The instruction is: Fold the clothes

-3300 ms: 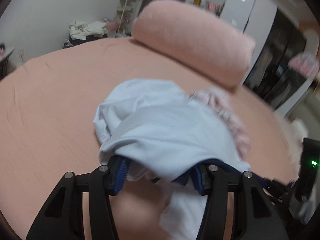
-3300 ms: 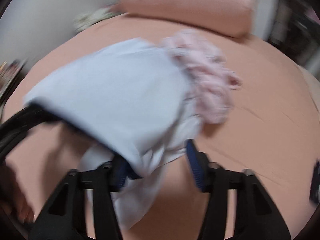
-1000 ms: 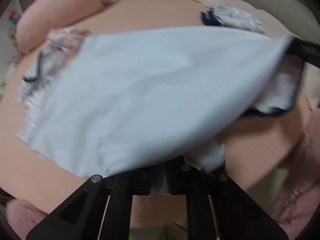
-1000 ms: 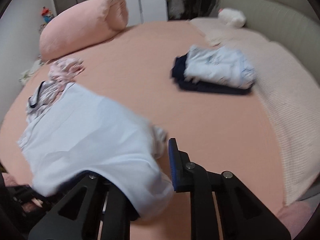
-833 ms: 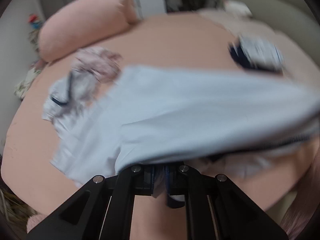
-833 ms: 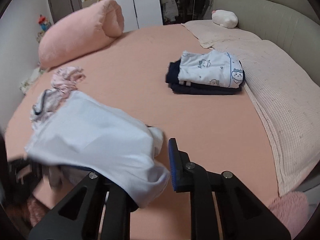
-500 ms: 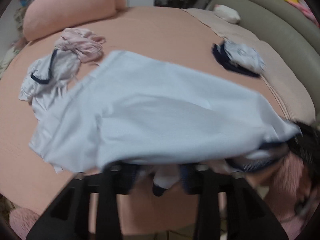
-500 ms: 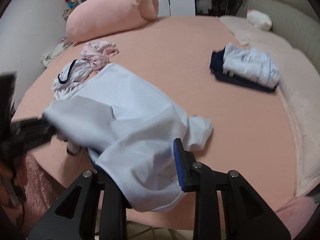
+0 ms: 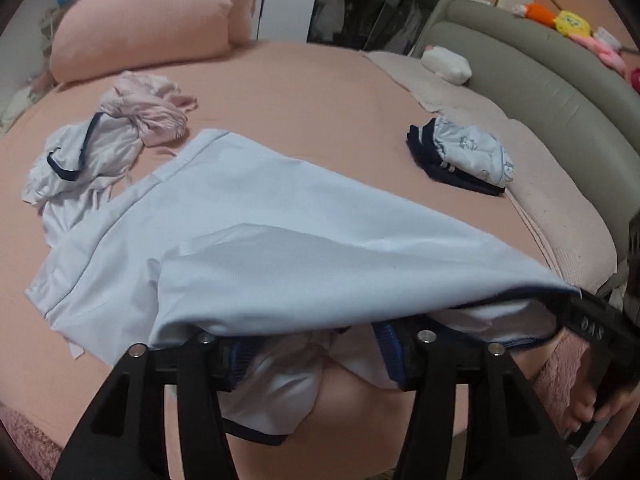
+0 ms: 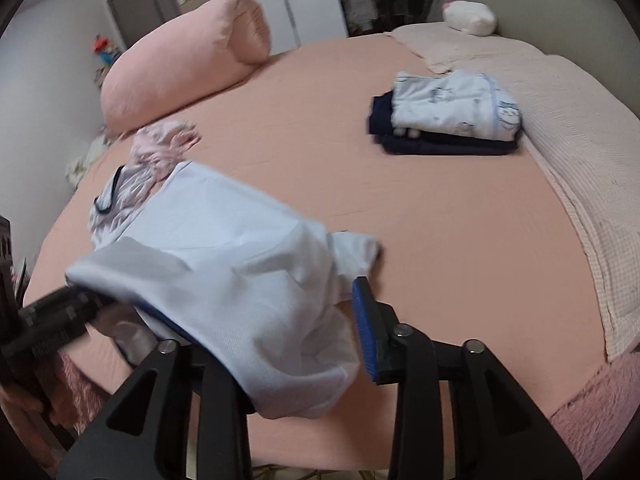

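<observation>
Two folded clothes (image 10: 448,114) already sit in a neat pile far on the right of the bed (image 10: 320,152). The light blue shirt (image 9: 280,240) lies near, not folded yet. Both the left claw (image 9: 316,350) and the right claw (image 10: 280,344) are wide open, with the shirt draped over them. Two crumpled clothes (image 9: 108,140) wait on the far left.

Pale blue shirt (image 9: 280,232), salmon-pink bedsheet (image 9: 312,92)
</observation>
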`<state>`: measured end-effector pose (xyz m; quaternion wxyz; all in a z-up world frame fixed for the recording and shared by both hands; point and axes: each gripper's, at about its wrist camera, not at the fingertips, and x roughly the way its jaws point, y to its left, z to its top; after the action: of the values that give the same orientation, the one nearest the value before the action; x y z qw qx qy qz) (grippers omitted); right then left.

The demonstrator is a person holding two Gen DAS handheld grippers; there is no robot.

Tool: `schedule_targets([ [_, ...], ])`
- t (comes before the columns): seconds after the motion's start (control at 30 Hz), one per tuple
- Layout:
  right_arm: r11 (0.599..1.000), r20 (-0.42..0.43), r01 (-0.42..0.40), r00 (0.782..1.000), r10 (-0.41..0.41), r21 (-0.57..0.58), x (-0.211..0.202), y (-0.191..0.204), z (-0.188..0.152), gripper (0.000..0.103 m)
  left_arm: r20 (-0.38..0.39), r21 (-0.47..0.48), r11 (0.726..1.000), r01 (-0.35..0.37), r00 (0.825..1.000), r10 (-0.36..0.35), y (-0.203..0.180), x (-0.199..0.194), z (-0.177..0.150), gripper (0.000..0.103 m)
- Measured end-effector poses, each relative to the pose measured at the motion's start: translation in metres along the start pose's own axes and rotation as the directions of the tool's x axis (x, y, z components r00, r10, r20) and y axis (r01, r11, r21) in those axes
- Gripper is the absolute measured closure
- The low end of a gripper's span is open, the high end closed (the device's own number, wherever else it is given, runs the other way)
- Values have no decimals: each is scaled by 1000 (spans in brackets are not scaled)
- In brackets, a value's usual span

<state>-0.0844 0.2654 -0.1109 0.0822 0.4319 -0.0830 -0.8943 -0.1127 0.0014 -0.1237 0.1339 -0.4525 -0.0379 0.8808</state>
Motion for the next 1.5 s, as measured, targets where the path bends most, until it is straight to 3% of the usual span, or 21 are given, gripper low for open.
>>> schedule_targets([
  [0.13,1000,-48,-24,999,24,-7,17,0,-5,63,-85,108,993,-52,994,61,-21,39,-7,38],
  [0.2,999,-74,-36,997,33,-28,26,3,-10,63,-90,124,991,-49,994,61,-30,48,-12,47],
  [0.23,999,-87,-35,996,32,-36,30,4,-13,63,-89,107,994,-21,996,30,-32,46,-13,56],
  [0.27,999,-98,-34,995,30,-42,34,4,-16,63,-88,84,996,15,996,-8,-32,43,-14,77],
  [0.3,999,-105,-29,994,25,-40,36,1,-17,63,-88,64,997,41,996,-36,-31,38,-15,84],
  [0.37,999,-116,-15,993,11,-32,39,-5,-19,63,-92,27,994,104,991,-101,-28,24,-17,88],
  [0.5,1000,-121,-3,993,4,7,42,-20,-17,63,-84,-54,962,266,959,-270,-14,-19,-25,88],
  [0.63,1000,-146,-1,989,2,5,49,-19,-17,63,-20,-149,944,294,954,-300,12,-54,-33,88],
  [0.73,999,-165,-8,986,2,-34,54,-8,-21,63,-20,-142,962,232,971,-238,21,-53,-37,88],
  [0.83,998,-163,-30,986,22,-48,52,-3,-23,68,-71,-123,972,201,975,-211,13,-36,-43,87],
  [0.87,998,-158,-32,987,23,-54,51,-1,-23,70,-87,-95,980,172,980,-180,7,-30,-45,78],
  [0.9,998,-153,-30,988,22,-56,49,-1,-23,70,-103,-67,988,143,984,-149,0,-24,-48,55],
  [0.93,998,-148,-28,989,19,-56,47,-1,-23,70,-112,-42,992,120,986,-124,-5,-19,-50,43],
  [0.97,998,-142,-28,990,21,-50,44,-2,-23,70,-119,-17,995,101,988,-102,-11,-15,-52,38],
  [1.1,999,-88,-24,996,21,-43,29,-2,-21,69,-116,86,996,-20,993,30,-31,4,-58,39],
  [1.13,999,-72,-21,997,18,-44,26,-2,-20,69,-100,97,994,-57,993,67,-32,8,-58,40],
  [1.2,999,-55,-5,998,2,-49,22,-1,-20,68,-104,107,984,-142,983,153,-31,15,-57,83],
  [1.33,993,-150,52,986,-68,-106,45,0,-28,62,-111,42,971,-235,965,239,-7,0,-63,87],
  [1.43,986,-227,20,972,-58,-164,65,10,-33,62,-125,-23,974,-227,967,222,14,-12,-65,89],
  [1.47,984,-228,9,972,-50,-178,67,14,-32,83,-119,-24,976,-215,970,210,18,-13,-55,93],
  [1.5,985,-234,-17,972,-24,-174,69,18,-22,95,-109,-17,979,-204,974,201,20,-15,-40,94],
])
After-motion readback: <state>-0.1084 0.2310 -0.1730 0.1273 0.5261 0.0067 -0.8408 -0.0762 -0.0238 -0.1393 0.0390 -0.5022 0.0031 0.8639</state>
